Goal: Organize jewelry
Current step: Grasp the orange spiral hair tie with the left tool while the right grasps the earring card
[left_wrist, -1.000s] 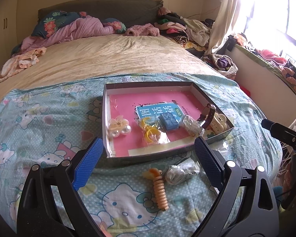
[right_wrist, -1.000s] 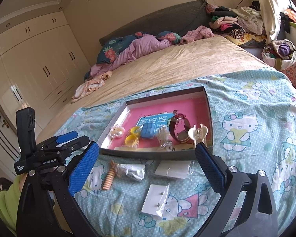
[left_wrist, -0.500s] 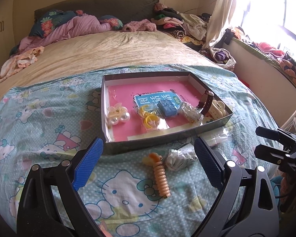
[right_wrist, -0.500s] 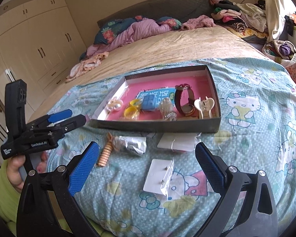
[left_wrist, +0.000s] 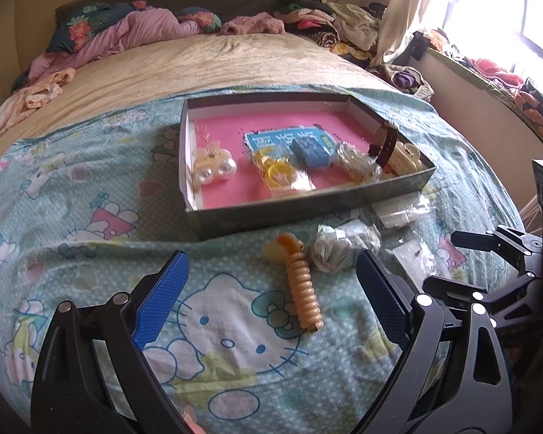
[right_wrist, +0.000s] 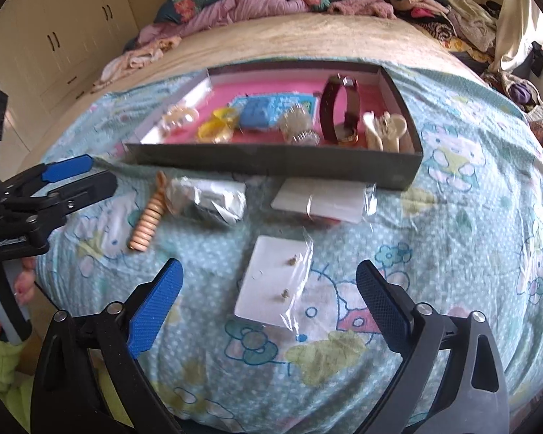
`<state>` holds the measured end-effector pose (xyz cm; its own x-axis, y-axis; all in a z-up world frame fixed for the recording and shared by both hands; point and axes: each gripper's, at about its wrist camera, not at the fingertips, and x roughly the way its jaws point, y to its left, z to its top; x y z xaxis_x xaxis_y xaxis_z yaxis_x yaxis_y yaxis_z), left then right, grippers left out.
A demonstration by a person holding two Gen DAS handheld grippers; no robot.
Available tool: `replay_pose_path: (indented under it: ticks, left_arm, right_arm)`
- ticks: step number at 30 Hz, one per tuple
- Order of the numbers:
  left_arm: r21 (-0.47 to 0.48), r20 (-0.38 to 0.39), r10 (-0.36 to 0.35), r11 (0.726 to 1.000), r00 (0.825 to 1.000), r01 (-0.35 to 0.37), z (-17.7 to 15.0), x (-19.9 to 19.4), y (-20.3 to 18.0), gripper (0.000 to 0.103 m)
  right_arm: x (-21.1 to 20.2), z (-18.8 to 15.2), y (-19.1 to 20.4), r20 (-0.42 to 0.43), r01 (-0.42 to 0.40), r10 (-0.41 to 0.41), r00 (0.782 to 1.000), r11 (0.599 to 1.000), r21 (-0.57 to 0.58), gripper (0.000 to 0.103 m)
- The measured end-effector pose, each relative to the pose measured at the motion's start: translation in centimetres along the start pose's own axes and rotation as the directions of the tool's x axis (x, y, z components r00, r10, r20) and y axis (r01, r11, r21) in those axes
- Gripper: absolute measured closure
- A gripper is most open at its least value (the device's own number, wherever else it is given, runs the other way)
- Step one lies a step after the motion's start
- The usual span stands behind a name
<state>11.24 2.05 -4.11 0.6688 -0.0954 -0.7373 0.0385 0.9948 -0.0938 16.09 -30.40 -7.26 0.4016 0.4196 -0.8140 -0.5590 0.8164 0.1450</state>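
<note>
A shallow dark tray [left_wrist: 242, 213] with a pink floor holds a pearl clip [left_wrist: 213, 170], bagged yellow rings [left_wrist: 277, 173], a blue box [left_wrist: 309, 148], a watch [right_wrist: 338, 108] and a cream claw clip [right_wrist: 383, 130]. In front of it on the bedsheet lie an orange spiral hair tie [left_wrist: 302, 291], a crumpled packet [left_wrist: 335, 246], a white card packet [right_wrist: 322, 199] and a bagged earring card [right_wrist: 275, 285]. My left gripper [left_wrist: 271, 278] is open over the hair tie. My right gripper [right_wrist: 268, 289] hangs over the earring card, jaws wide and closing, pads clear of it.
The tray sits on a Hello Kitty sheet [right_wrist: 470, 217] on a bed. Bedding and clothes [left_wrist: 155, 32] are heaped at the headboard. A wardrobe [right_wrist: 54, 43] stands left, and a window ledge with clothes [left_wrist: 488, 72] runs along the right.
Both grippers have come down toward the sheet. The right one dipped further and now points at the earring card. Nothing was picked up or moved.
</note>
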Motion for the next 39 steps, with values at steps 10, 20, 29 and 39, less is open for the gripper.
replay_pose_path:
  ticks: [10, 20, 29, 39]
  left_arm:
    - [0.014, -0.059, -0.007, 1.0, 0.998, 0.008, -1.5, 1.9, -0.6, 0.016]
    - [0.023, -0.084, 0.003, 1.0, 0.996, -0.001, -2.4, 4.0, -1.5, 0.031]
    - [0.064, -0.076, 0.052, 0.997, 0.996, -0.047, -2.5, 4.7, -1.6, 0.092]
    - [0.048, -0.034, 0.011, 0.999, 0.999, -0.01, -2.0, 1.6, -0.9, 0.092]
  right_arm:
    - [2.8, -0.5, 0.6, -0.09, 0.031, -0.033, 0.995, 0.999, -0.031, 0.022]
    - [3.6, -0.7, 0.4, -0.098, 0.021, -0.024, 0.995, 0.999, -0.029, 0.043]
    - [2.6, -0.8, 0.5, -0.072, -0.071, 0.068, 0.995, 0.996, -0.047, 0.059]
    - [0.5, -0.5, 0.7, 0.015, -0.158, 0.158, 0.987, 0.987, -0.042, 0.06]
